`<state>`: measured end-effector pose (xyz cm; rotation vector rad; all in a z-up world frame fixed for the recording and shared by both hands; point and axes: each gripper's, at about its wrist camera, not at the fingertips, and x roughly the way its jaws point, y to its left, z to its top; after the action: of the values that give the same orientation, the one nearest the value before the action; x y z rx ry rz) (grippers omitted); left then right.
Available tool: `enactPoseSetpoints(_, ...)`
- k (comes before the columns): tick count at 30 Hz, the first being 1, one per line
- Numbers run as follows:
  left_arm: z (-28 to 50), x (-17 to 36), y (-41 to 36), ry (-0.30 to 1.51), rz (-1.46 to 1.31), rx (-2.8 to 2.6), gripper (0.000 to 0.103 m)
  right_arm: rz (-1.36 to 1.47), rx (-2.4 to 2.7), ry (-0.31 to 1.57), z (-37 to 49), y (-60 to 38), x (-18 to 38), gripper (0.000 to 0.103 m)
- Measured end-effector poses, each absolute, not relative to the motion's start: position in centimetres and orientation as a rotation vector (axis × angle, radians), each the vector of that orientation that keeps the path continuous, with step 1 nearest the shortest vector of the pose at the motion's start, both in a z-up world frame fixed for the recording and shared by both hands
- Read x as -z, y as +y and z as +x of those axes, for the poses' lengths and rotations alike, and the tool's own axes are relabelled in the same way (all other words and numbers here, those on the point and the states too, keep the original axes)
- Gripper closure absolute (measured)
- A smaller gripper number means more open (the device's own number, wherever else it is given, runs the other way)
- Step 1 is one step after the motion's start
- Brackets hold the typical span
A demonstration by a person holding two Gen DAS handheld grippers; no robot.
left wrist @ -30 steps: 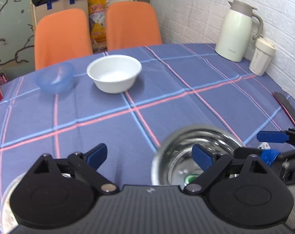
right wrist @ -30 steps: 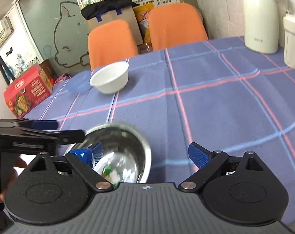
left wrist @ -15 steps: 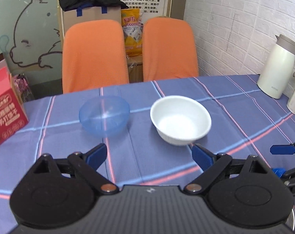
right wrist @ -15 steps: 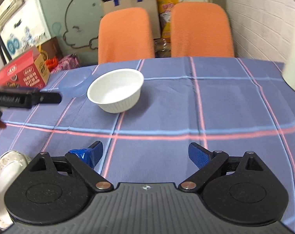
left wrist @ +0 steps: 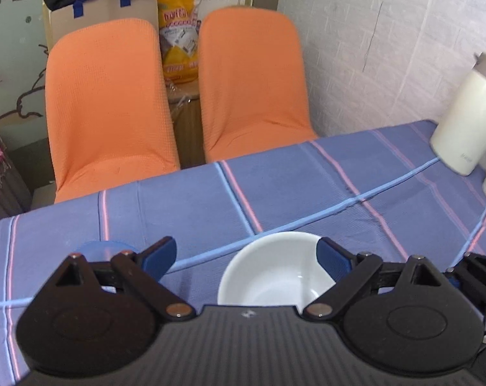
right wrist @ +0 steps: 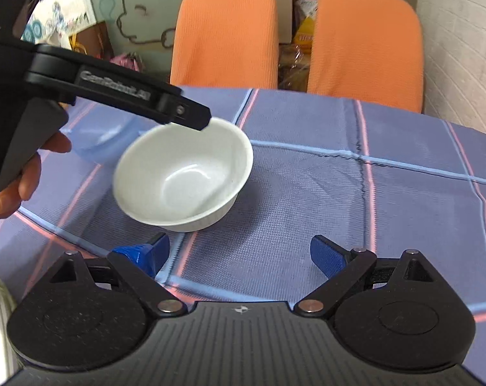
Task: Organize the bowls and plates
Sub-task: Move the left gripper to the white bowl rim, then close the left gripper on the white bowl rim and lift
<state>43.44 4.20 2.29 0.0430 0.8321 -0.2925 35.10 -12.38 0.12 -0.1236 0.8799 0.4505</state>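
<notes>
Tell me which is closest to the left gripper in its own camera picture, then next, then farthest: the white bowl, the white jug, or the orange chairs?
From the left gripper:
1. White bowl, right between its open fingers.
2. White jug, far right on the table by the wall.
3. Orange chairs, behind the table's far edge.

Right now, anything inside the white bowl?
Nothing visible: the right wrist view shows the white bowl bare inside. The left gripper hides a sliver of the far rim; what is underneath the bowl cannot be seen.
</notes>
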Motion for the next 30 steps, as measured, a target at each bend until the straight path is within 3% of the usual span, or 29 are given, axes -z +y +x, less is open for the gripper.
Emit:
enactPoseSetpoints(11, 44.1, 0.2, 2.6, 0.844, 0.115, 0.320, 0.010, -0.275, -0.531, 0.830, 35.8, -10.3, 1.3, 0.021)
enactPoseSetpoints(30, 44.5, 2.0, 2.9, 0.886, 0.075, 0.329, 0.012, -0.265, -0.622, 0.805, 36.2, -8.7, 1.2, 0.021)
